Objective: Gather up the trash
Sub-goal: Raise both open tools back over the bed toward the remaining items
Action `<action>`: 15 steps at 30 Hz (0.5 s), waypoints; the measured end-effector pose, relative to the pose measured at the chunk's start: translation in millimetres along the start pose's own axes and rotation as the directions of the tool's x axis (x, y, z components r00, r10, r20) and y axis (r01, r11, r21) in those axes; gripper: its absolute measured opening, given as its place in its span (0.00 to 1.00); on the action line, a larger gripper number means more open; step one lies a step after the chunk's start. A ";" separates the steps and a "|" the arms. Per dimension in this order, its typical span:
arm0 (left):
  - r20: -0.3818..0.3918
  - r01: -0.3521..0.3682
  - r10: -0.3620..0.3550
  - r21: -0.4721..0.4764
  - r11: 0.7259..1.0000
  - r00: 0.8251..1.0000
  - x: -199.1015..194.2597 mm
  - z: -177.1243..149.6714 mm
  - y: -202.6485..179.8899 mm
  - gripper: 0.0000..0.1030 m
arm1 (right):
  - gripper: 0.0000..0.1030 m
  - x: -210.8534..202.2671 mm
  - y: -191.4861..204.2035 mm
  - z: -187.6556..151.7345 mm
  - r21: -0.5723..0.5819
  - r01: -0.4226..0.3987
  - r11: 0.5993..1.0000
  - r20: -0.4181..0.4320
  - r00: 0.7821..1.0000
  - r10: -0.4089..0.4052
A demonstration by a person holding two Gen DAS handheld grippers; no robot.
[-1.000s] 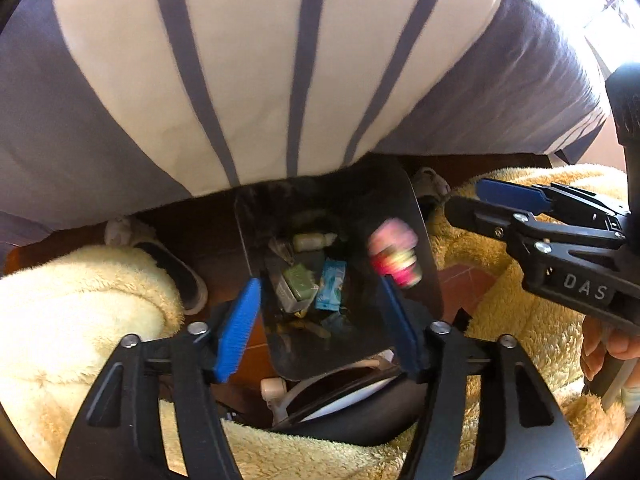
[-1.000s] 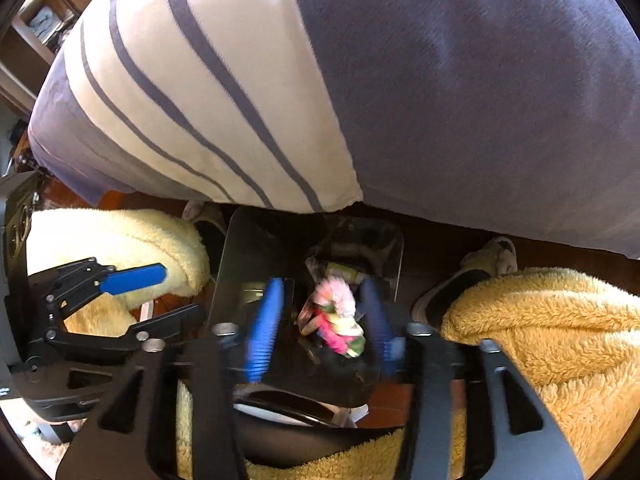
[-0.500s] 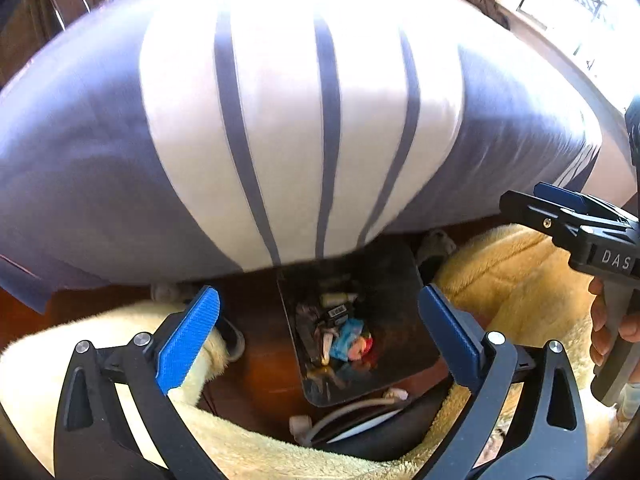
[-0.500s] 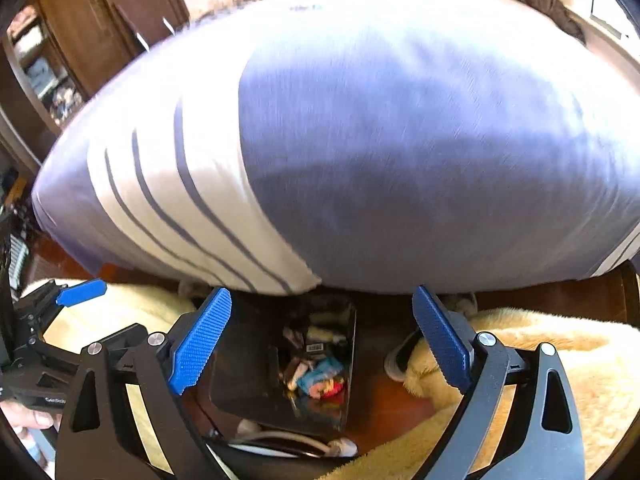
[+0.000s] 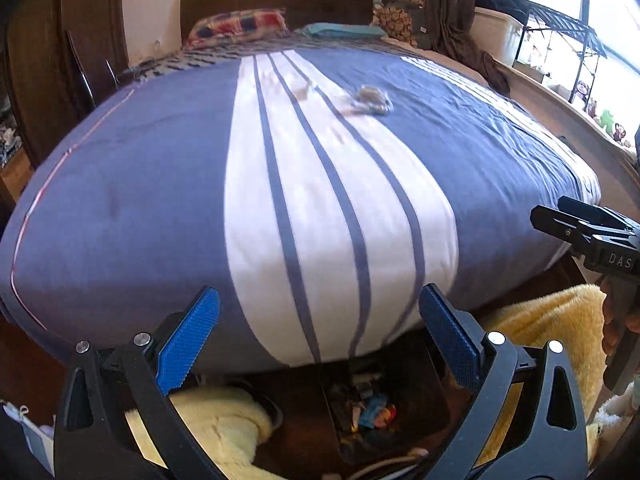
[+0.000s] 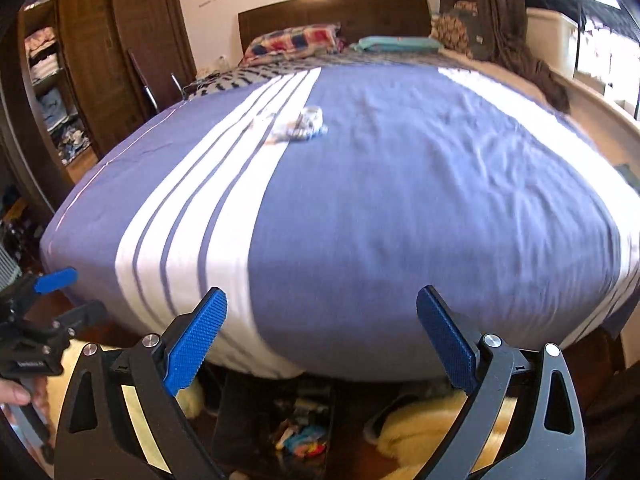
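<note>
My left gripper [image 5: 318, 300] stands open with nothing between its blue pads, above the foot of the bed. My right gripper [image 6: 322, 300] is beside it, its jaws still opening and nothing between them. A crumpled wrapper [image 5: 370, 100] [image 6: 300, 124] lies far up the bed, with a smaller scrap [image 5: 302, 90] beside it. Below the grippers, a black bin [image 5: 420, 392] [image 6: 240, 412] on the floor holds several colourful wrappers [image 5: 372, 408] [image 6: 304, 436].
The bed [image 5: 140, 200] has a blue cover with white stripes, with pillows [image 6: 296, 40] and a dark headboard at its far end. Yellow fluffy fabric [image 5: 552, 320] lies on both sides of the bin. A wardrobe [image 6: 80, 60] stands left and a window rack [image 5: 560, 40] right.
Both grippers rose from just over the bin and tilted up to face the bed. Their jaws widened. The pink wrapper between the right fingers dropped into the bin.
</note>
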State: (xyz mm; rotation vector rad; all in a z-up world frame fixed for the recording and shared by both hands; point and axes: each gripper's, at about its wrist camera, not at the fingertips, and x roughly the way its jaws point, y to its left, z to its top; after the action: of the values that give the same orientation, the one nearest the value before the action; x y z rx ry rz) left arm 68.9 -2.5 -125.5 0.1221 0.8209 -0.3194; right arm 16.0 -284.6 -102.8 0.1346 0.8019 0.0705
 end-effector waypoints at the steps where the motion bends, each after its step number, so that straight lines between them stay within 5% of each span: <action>1: 0.006 -0.003 0.003 0.002 1.000 1.000 -0.1 7.7 1.6 0.92 | 0.93 2.3 -0.8 7.6 -0.007 0.007 1.000 0.007 1.000 -0.007; 15: -0.006 -0.020 0.020 -0.007 1.000 1.000 76.3 87.9 24.3 0.92 | 0.93 77.3 -3.8 90.9 -0.009 0.027 1.000 -0.004 1.000 -0.027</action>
State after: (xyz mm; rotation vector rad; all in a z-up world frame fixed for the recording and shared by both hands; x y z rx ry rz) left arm 186.7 -17.4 -122.4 0.1247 0.8265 -0.2976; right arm 135.1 -288.0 -95.8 0.1151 0.8070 0.0494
